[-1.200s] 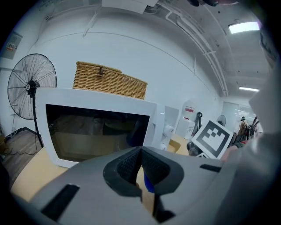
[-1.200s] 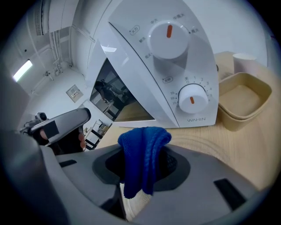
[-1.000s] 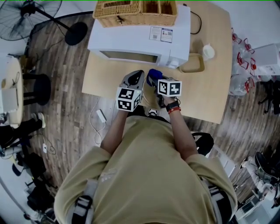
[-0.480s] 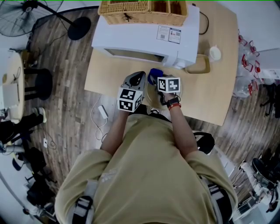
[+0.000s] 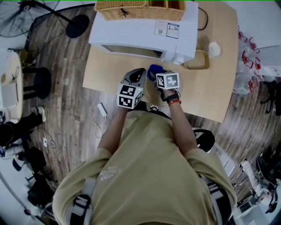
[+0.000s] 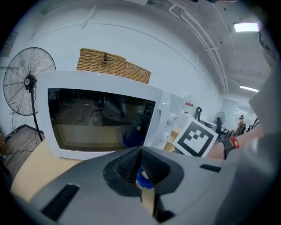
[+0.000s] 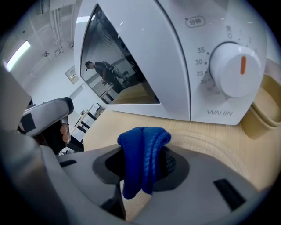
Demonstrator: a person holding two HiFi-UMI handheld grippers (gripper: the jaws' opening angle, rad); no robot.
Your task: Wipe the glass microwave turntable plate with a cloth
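Observation:
The glass turntable plate point(image 5: 150, 93) is held up over the table in front of the microwave, between my two grippers. My left gripper point(image 5: 140, 76) is shut on the plate's rim point(image 6: 149, 200). My right gripper point(image 5: 158, 75) is shut on a folded blue cloth point(image 5: 154, 69). In the right gripper view the cloth point(image 7: 140, 154) sticks up out of the jaws and rests against the plate, whose clear curved rim point(image 7: 206, 147) shows against the wood. Through the left jaws a bit of blue cloth point(image 6: 142, 179) shows.
A white microwave point(image 5: 140, 39) with its door shut stands close ahead, with a wicker basket point(image 5: 140, 9) on top. A tan tray point(image 5: 196, 61) and a white cup point(image 5: 214, 49) sit to its right. A floor fan point(image 5: 26, 13) stands far left.
Both grippers and the plate have shifted a little toward the microwave. Both grips are unchanged.

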